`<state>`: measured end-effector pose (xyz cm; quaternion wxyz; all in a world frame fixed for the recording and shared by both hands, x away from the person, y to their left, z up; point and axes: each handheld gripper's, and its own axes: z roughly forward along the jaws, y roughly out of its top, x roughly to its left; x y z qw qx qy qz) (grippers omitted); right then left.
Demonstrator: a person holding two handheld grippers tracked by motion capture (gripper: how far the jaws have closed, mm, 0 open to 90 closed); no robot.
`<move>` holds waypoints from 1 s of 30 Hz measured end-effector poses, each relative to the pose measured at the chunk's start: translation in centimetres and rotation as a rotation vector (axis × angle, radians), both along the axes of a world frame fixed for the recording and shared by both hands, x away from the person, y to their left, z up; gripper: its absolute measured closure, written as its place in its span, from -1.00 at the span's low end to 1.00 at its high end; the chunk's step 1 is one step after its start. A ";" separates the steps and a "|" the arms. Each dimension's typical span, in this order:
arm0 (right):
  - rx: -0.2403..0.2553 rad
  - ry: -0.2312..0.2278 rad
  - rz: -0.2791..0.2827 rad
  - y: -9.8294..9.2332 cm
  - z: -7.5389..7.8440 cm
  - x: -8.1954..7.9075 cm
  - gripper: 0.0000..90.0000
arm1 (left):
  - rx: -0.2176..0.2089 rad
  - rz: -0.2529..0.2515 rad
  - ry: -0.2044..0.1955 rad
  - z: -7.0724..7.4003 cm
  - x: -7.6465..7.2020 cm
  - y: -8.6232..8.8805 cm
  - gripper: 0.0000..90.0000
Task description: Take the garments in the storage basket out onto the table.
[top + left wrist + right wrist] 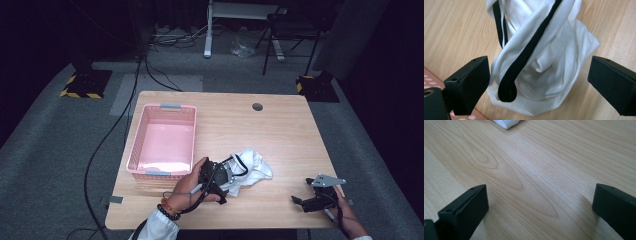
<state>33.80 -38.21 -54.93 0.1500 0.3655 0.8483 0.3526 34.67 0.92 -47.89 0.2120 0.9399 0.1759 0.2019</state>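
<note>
A crumpled white cloth (246, 169) with a black strap (529, 52) sewn along it lay on the wooden desk (280, 135), toward the near edge and just right of a pink basket (163, 141). The left gripper (225, 182) was down at the cloth's near side, held in the person's left hand (187, 190). In the left gripper view its jaws stood wide apart, one on each side of the bunched cloth (544, 67), with neither pad pressing the fabric; a loop of the strap hung down between them, and a corner of the basket (476, 116) showed at the bottom left. The right gripper (300, 201) was low over the desk near the front right corner, well apart from the cloth. In the right gripper view its jaws were also spread wide, with bare wood (531, 180) between them and holding nothing, and a small white edge of the cloth (506, 123) lay far ahead at the top.
</note>
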 end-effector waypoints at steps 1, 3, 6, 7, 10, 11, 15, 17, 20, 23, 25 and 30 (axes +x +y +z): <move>0.000 0.000 0.000 0.0 0.0 0.0 -0.99 | 0.002 0.001 -0.001 0.0 -0.1 0.1 -0.91; 0.000 0.000 0.000 0.0 0.0 0.0 -0.99 | 0.002 -0.007 -0.003 0.0 -0.3 0.2 -0.91; 0.000 0.000 0.000 0.0 0.0 0.0 -0.99 | 0.011 -0.014 -0.004 -0.1 -0.5 0.4 -0.92; 0.000 0.000 0.000 0.0 0.0 0.0 -0.99 | 0.014 -0.011 -0.006 -0.1 -0.6 0.5 -0.92; 0.000 0.000 0.000 0.0 0.0 0.0 -0.99 | 0.017 -0.011 -0.004 -0.3 -0.8 0.7 -0.92; 0.000 0.000 0.000 0.0 0.0 0.0 -0.99 | 0.017 -0.013 -0.005 -0.3 -0.9 0.8 -0.92; 0.000 0.000 0.000 0.0 0.0 0.0 -0.99 | 0.027 -0.011 -0.017 -0.6 -1.2 1.0 -0.91; 0.000 0.000 0.000 0.0 0.0 0.0 -0.99 | 0.028 -0.007 -0.017 -0.7 -1.2 1.2 -0.91; 0.000 0.000 -0.001 0.0 0.0 0.0 -0.99 | 0.022 -0.001 -0.014 -0.8 -1.4 1.4 -0.91; 0.000 0.000 -0.001 0.0 0.0 0.0 -0.99 | 0.020 0.000 -0.019 -0.8 -1.6 1.7 -0.91; 0.000 0.000 -0.001 0.0 0.0 0.0 -0.99 | 0.023 0.001 -0.017 -0.9 -1.7 2.0 -0.91; 0.000 0.000 -0.001 0.0 0.0 0.0 -0.99 | 0.018 0.011 -0.021 -1.0 -2.0 2.7 -0.90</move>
